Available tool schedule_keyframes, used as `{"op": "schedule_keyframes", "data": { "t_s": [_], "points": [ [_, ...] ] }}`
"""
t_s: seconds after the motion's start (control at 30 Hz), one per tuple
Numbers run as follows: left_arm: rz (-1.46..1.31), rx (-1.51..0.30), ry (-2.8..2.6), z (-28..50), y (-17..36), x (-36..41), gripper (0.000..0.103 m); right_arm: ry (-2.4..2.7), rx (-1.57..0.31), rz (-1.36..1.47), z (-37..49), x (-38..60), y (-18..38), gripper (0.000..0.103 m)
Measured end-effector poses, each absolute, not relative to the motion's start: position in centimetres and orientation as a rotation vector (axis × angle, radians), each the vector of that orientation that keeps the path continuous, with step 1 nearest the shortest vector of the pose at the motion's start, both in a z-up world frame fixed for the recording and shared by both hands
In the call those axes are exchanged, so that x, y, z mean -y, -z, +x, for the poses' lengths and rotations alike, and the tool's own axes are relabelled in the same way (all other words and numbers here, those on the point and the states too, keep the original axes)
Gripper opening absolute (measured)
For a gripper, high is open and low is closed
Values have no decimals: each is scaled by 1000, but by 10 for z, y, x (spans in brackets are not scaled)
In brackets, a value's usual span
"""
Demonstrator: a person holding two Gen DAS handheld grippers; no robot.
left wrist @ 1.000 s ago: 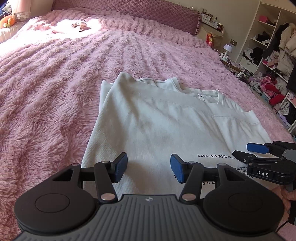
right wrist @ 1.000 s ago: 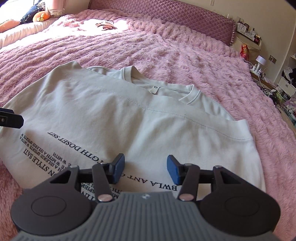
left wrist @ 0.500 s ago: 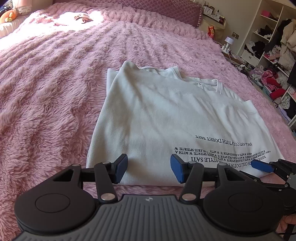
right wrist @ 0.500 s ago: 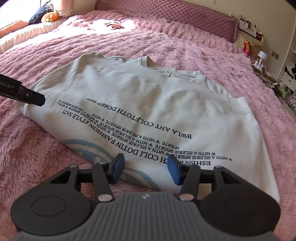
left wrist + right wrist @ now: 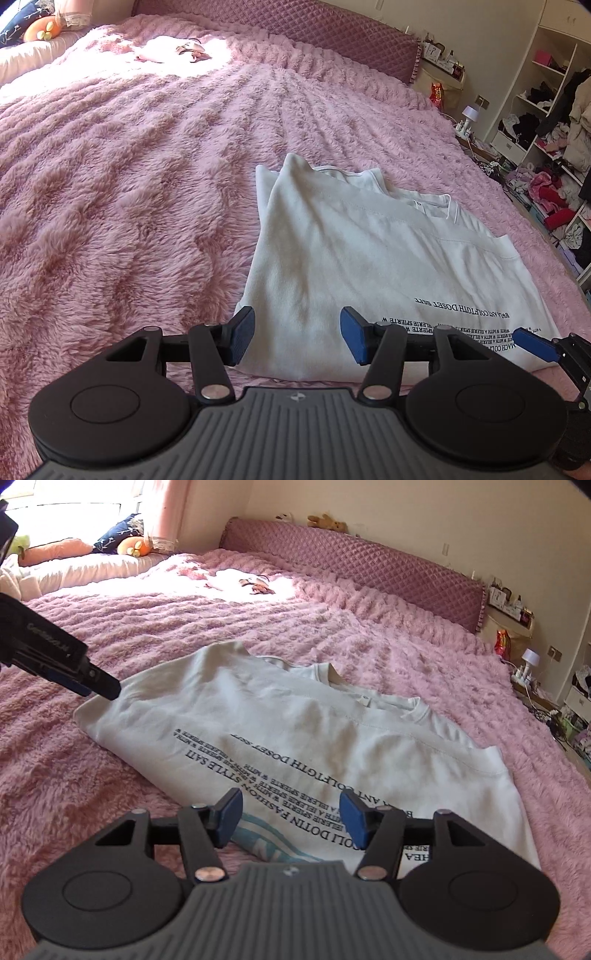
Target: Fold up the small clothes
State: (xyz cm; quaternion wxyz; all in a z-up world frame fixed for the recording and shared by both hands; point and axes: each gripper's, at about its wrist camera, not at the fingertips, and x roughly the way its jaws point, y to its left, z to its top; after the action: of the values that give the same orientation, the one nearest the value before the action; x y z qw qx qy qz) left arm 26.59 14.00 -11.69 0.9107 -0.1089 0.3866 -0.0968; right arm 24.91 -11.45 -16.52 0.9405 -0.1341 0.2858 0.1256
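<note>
Both grippers are backing away from the white sweatshirt (image 5: 373,273) versus a second ago: more of its near edge and the printed text is showing in each view. Right gripper (image 5: 291,819) is hanging over the near hem, and its jaws have just been opening wider; nothing is sitting between the blue pads (image 5: 352,821), which are not gripping any cloth. Left gripper (image 5: 297,335) is hovering at the sweatshirt's left near corner, fingers spread moderately wide, holding nothing. Sweatshirt is lying folded on the pink fluffy bedspread (image 5: 122,206), collar pointing toward the quilted headboard (image 5: 354,568), text facing up. In the right wrist view, the left gripper's tip is appearing near the sweatshirt's far-left corner.
</note>
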Motion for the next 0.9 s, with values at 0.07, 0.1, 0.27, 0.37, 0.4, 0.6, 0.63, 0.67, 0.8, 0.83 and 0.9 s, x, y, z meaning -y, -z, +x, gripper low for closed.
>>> {"op": "schedule_keyframes", "data": {
  "t_s": [0.07,0.1,0.27,0.37,0.4,0.6,0.63,0.67,0.8,0.83,0.9],
  "points": [
    [-265,-793,184,271,118,-151,63,-321,-541,-326,242,92,165,55],
    [-291,-796,179,274,120,-158,63,-352,-518,-357,239,78,166,55],
    [-419,-845,175,288,137,-185,63,-498,-495,-444,237,19,180,54],
    [-476,-839,180,289,145,-197,63,-501,-453,-534,238,-14,191,54],
    [-486,-836,182,290,146,-201,63,-494,-447,-563,239,-23,194,54],
    [-477,-828,207,297,149,-210,63,-482,-454,-653,256,-59,213,55],
    [-473,-827,209,298,149,-211,63,-469,-445,-661,259,-63,214,56],
    [-470,-827,211,301,149,-211,63,-457,-429,-663,261,-66,215,57],
    [-460,-830,247,316,151,-210,63,-433,-385,-683,270,-78,220,64],
    [-460,-828,273,322,151,-209,63,-431,-377,-682,272,-81,220,64],
    [-476,-827,315,337,153,-208,63,-428,-357,-693,274,-85,221,64]
  ]
}}
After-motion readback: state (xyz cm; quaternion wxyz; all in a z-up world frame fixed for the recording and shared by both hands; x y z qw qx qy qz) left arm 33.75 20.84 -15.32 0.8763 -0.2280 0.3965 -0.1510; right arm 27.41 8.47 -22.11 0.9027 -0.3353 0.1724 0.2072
